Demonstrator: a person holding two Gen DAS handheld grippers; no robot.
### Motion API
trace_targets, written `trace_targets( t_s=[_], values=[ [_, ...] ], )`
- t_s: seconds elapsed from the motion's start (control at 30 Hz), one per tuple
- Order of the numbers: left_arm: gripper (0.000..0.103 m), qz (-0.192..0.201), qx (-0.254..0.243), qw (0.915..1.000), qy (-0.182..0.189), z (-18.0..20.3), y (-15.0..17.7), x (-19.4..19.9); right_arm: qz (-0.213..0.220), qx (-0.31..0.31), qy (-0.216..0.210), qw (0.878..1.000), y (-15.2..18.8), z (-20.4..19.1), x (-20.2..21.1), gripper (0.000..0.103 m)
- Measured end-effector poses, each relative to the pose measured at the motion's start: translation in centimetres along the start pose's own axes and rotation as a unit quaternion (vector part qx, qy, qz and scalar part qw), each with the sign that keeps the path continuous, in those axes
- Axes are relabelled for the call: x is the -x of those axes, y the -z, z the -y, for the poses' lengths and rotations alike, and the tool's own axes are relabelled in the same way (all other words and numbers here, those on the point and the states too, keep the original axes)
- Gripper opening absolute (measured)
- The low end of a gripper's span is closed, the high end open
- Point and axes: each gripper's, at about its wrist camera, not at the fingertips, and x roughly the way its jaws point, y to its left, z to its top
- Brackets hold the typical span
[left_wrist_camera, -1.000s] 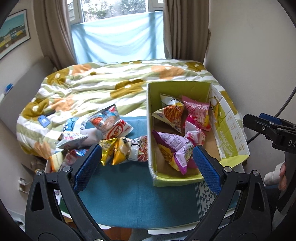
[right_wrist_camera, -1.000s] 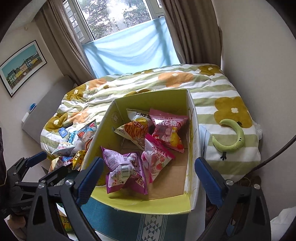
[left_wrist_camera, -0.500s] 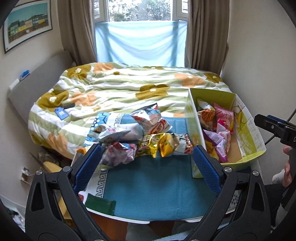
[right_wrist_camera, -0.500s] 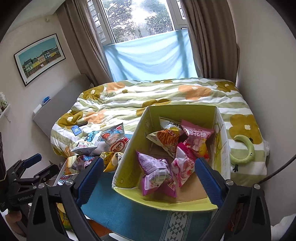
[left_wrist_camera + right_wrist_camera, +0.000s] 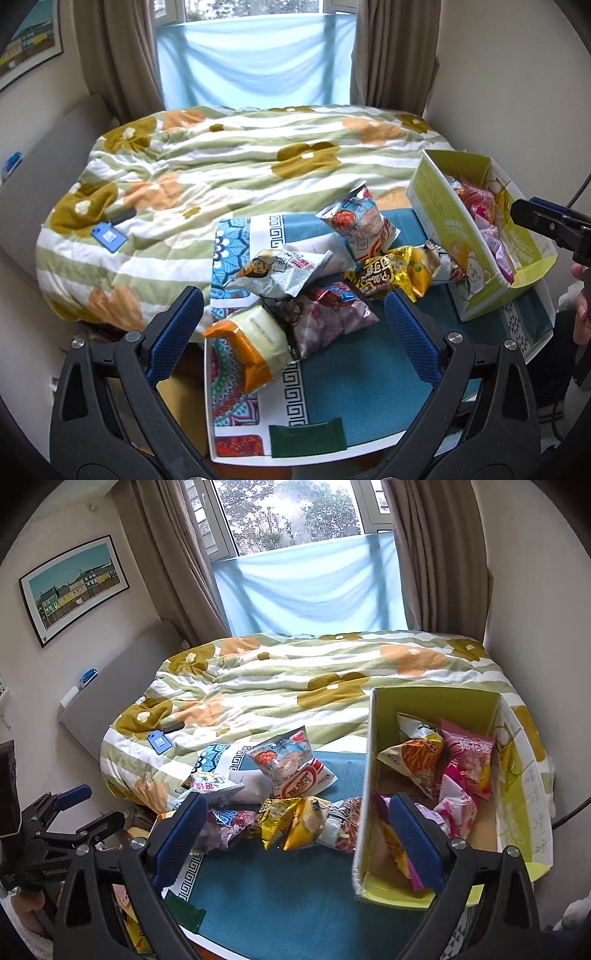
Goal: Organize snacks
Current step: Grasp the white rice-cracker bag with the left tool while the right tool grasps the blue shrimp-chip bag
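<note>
One box (image 5: 432, 716), seven loose snack bags (image 5: 332, 280) on the table (bags inside too overlapped to count).

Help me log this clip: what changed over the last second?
Both tools swung leftward from the yellow box toward the loose snack packets on the table; the left tool now frames that pile, the right tool straddles the box's left wall. Nothing was gripped or released. Packets and box stayed put, both tools open.

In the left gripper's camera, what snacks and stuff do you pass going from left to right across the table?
Orange and cream packet → grey packet with a cartoon face → shiny purple packet → gold packet → green box with pink packets inside.
</note>
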Motion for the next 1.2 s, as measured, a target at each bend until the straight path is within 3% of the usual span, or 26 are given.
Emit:
trace_targets(
  t_s=[0.23,0.57,0.97,1.2],
  values=[
    [0.098,-0.052,-0.063,0.9957,0.044,-2.6,-0.8,-6.7,-0.022,-0.002,0.030,0.999,-0.4,-3.1,-5.1,0.098],
    [0.098,-0.119,-0.123,0.9826,0.072,-2.0,-1.3,-15.8,-0.105,0.049,0.046,0.992,-1.5,-3.1,-13.6,0.098],
    [0.098,-0.161,-0.131,0.9761,0.065,-0.8,-1.8,-20.0,-0.228,0.121,0.025,0.966,-1.5,-2.0,-22.2,0.098],
    [0.097,-0.172,-0.115,0.9763,0.065,-1.4,-1.9,-21.3,-0.264,0.154,0.020,0.952,-2.5,-1.5,-25.3,0.098]
  ],
)
